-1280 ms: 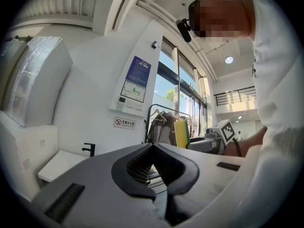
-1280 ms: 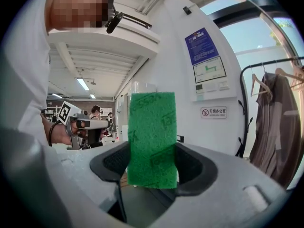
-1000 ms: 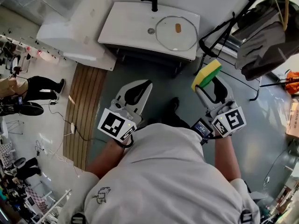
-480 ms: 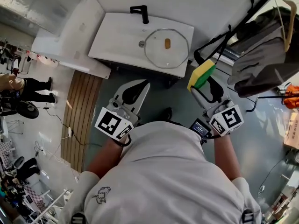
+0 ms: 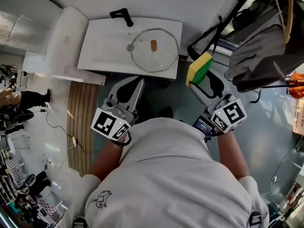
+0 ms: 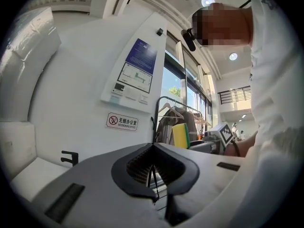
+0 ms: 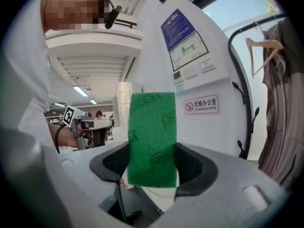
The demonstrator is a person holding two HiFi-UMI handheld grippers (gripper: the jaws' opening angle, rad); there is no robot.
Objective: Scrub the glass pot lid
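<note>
The glass pot lid, round with a small brown knob, lies flat in the white sink under a black faucet. My left gripper is shut and empty, short of the sink's front edge; in the left gripper view its jaws meet with nothing between them. My right gripper is shut on a yellow-and-green sponge, held upright to the right of the sink's corner. The sponge's green face fills the right gripper jaws. The lid is hidden in both gripper views.
A black clothes rack with hanging garments stands close on the right. A wooden slat mat lies on the floor at the left, below a white counter beside the sink. A wall with a no-smoking sign is straight ahead.
Both grippers have moved forward toward the sink, which now sits lower and further left in the head view. The sponge stays gripped; the left jaws stay shut.
</note>
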